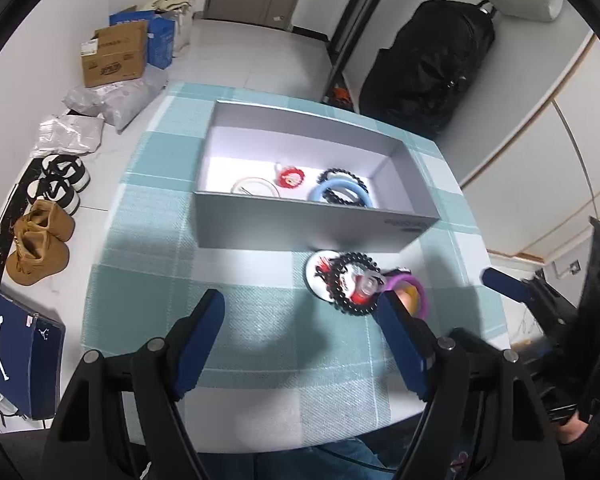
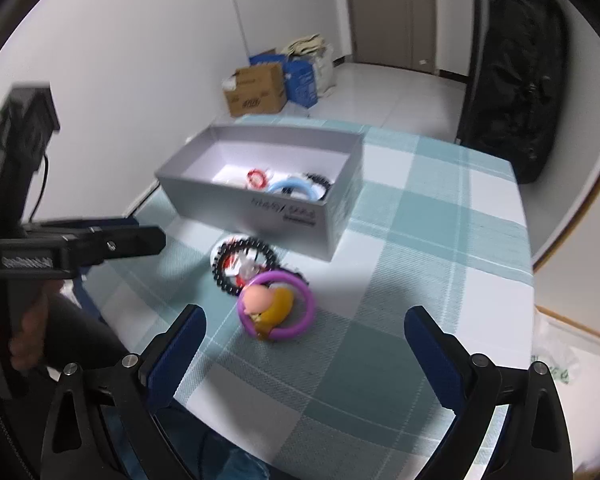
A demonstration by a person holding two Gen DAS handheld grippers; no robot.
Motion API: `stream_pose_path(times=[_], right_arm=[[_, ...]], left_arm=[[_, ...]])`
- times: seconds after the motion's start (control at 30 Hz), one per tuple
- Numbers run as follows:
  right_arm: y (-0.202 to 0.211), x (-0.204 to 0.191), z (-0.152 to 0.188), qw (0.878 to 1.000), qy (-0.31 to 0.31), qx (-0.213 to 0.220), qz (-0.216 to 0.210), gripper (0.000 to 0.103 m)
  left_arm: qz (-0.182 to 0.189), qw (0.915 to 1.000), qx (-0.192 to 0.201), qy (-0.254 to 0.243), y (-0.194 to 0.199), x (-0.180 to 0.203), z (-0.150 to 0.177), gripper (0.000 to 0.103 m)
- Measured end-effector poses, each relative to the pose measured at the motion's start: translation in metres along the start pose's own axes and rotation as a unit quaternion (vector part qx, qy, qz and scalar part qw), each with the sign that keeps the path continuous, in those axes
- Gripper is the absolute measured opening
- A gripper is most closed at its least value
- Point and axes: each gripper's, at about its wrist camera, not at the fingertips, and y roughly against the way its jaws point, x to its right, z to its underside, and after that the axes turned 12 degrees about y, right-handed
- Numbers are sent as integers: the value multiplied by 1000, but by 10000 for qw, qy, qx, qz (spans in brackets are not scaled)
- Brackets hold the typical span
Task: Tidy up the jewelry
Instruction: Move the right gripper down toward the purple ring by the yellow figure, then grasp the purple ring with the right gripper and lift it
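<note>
Jewelry lies in two groups on my worktop [image 1: 148, 280], which is covered by a teal-and-white checked cloth. Group one sits inside the grey box [image 1: 300, 224]: a red charm [image 1: 290, 178], a pale thin ring [image 1: 256, 186], a light blue bangle [image 1: 342, 196] and a black bead bracelet [image 1: 342, 176] lying across it. Group two rests on the cloth just in front of the box: a white printed disc [image 2: 236, 256] with a second black beaded bracelet [image 2: 244, 266] overlapping it, and, touching these, a purple bangle [image 2: 278, 306] that encircles a small yellow figurine [image 2: 270, 306].

My left gripper [image 1: 300, 320] points down at bare cloth to the left of this group; its jaws stand apart and hold nothing, and its right finger partly covers the purple bangle in the left wrist view. My right gripper [image 2: 304, 340] points at the purple bangle and figurine; its jaws are spread wide and empty, with both items lying just beyond the fingertips, untouched. Seen from the right wrist, my left hand [image 2: 24, 336] grips the handle of the left gripper at the worktop's edge.
</note>
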Motion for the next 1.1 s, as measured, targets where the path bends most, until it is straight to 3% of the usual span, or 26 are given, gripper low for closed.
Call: stream_pose_path(times=[0.17,0.27,0.8,1.1], right_arm=[[-15,-10,-2,9997,189,-149,28,100],[-24,-10,-2,9996,111,-236,-78,100],[-50,-20,-9,9982,399,-413,170,98],[-54,-17,-9,9979,403,-464,202,72]], left_arm=[[-62,9999,-138,-18,-4,-4,2,76],[-55,9994,-310,114,-6,-11,1,84],[46,9981,-471,390,-6,-21,-3,90],[42,9981,-525,329,-10,-20,-3,91]])
